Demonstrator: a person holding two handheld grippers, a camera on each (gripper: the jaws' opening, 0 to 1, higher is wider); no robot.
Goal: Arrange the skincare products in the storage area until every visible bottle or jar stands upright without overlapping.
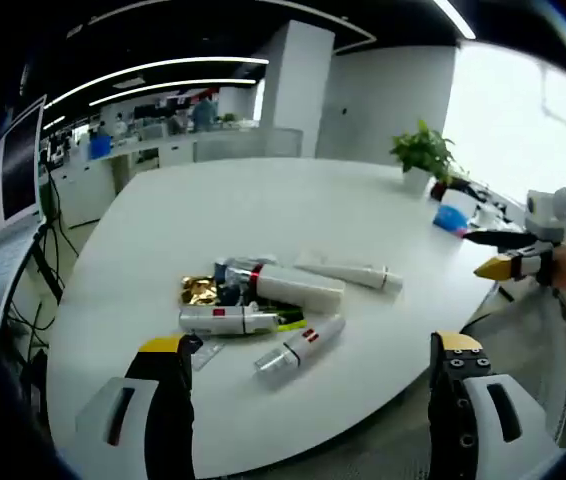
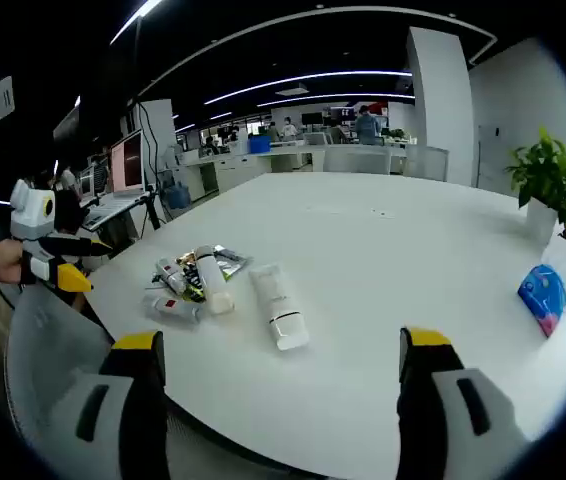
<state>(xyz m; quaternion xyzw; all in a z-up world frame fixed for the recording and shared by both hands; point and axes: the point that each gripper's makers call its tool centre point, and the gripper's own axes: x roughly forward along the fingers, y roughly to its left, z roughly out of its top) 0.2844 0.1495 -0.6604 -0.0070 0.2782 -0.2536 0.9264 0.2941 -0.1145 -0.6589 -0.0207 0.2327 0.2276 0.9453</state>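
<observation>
Several skincare products lie on their sides in a loose pile on the white table (image 1: 263, 200). In the left gripper view I see a white tube (image 1: 348, 270), a large white bottle with a red ring (image 1: 288, 287), a white bottle with a red label (image 1: 228, 320) and a small silver-capped bottle (image 1: 301, 346). The right gripper view shows the tube (image 2: 278, 305), the large bottle (image 2: 208, 280) and a small bottle (image 2: 178, 308). My left gripper (image 1: 311, 348) is open, short of the pile. My right gripper (image 2: 281, 340) is open too, off the table's edge.
Gold foil sachets (image 1: 200, 290) lie in the pile. A potted plant (image 2: 548, 180) and a blue packet (image 2: 543, 295) stand toward one end of the table. A grey chair (image 2: 33, 340) is at the table's edge. Desks and monitors stand behind.
</observation>
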